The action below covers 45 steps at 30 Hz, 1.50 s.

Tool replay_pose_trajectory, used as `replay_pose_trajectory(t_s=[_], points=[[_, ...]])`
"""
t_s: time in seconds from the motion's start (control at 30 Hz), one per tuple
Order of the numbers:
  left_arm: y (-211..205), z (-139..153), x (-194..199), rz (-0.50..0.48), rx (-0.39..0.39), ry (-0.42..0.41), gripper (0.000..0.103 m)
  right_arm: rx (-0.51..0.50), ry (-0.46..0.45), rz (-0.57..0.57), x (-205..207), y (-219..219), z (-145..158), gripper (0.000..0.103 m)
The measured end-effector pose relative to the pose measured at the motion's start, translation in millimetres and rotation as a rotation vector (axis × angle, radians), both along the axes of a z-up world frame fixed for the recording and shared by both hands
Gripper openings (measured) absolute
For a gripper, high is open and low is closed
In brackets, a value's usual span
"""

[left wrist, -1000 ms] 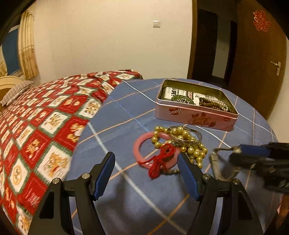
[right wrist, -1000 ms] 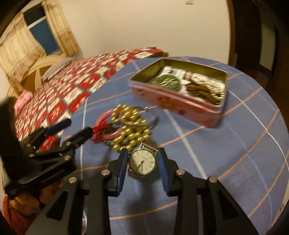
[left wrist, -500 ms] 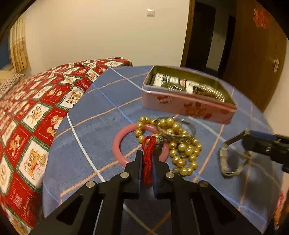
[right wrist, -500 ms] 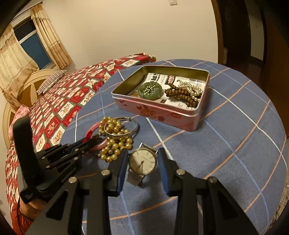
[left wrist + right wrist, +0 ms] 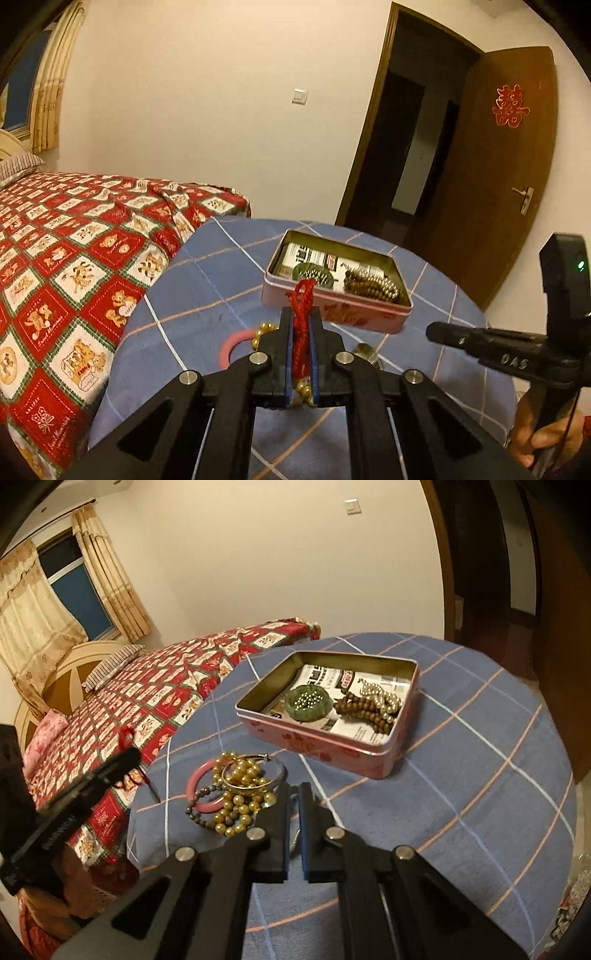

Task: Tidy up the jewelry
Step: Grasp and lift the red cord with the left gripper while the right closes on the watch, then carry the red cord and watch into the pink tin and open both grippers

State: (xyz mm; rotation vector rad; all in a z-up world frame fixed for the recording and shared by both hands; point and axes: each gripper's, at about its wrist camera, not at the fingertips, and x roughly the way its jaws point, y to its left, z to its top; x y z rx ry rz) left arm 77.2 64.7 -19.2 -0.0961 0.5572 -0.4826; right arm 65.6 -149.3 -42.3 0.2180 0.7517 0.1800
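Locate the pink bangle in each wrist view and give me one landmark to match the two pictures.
Left wrist view: the pink bangle peeks out lower centre, just left of the closed fingers, mostly hidden behind them.
Right wrist view: it lies left of centre under the gold beads, on the blue checked cloth.
Shared landmark: the open pink tin, beyond the bangle in both.

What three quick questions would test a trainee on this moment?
1. True or false: the left gripper is shut on the red cord.
2. Where does the green piece lie? A in the tin; B on the bed; C among loose items outside.
3. Fill in: the gold beads lie ___ the tin (inside/outside).
Key: 1 true; 2 A; 3 outside.
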Motion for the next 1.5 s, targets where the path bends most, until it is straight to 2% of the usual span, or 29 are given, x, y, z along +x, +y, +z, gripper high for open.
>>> replay_pose_trajectory(t_s=[0.13,0.2,0.23,0.27,0.3,0.33,0.47,0.6,0.63,0.7,0.73,0.77,0.87,1.07,1.23,1.5], points=[[2,5,-3,0.001,-0.01,-0.014,0.006,0.015,0.045,-0.009,4,-9,-9,0.011],[3,6,-4,0.006,-0.016,-0.015,0.006,0.0,0.087,-0.004,7,-7,-17,0.019],[3,6,-3,0.01,-0.017,-0.012,0.006,-0.002,0.111,0.0,9,-5,-23,0.038],[3,6,-3,0.01,-0.018,-0.008,0.006,0.005,0.136,0.01,10,-2,-29,0.065],[4,5,-2,0.01,-0.018,-0.004,0.006,0.011,0.155,0.018,12,2,-33,0.076],[4,5,-2,0.012,-0.016,-0.003,0.006,0.02,0.158,0.029,13,6,-37,0.081],[6,3,-3,0.022,-0.013,0.003,0.006,-0.02,0.158,0.052,24,26,-45,0.081],[8,2,-2,0.032,-0.012,0.015,0.006,-0.069,0.217,0.065,40,42,-61,0.081],[8,2,-3,0.032,-0.012,0.015,0.006,-0.1,0.2,0.065,39,45,-62,0.078],[8,2,-3,0.031,-0.008,0.013,0.006,-0.142,0.186,0.064,37,46,-63,0.06],[9,2,-3,0.032,-0.008,0.012,0.006,-0.149,0.184,0.059,36,42,-63,0.04],[9,1,-3,0.031,-0.012,0.013,0.006,-0.134,0.186,0.057,36,37,-62,0.029],[8,0,-3,0.028,-0.019,0.017,0.006,0.008,0.224,0.041,34,6,-63,0.028],[1,-4,0,0.013,-0.03,0.035,0.006,0.138,0.201,0.003,19,-29,-58,0.026],[-9,-4,3,-0.005,-0.028,0.036,0.006,0.183,0.143,0.0,11,-34,-36,0.026],[-32,5,14,-0.048,-0.04,0.015,0.006,0.173,0.055,-0.044,24,-39,-5,0.026]])
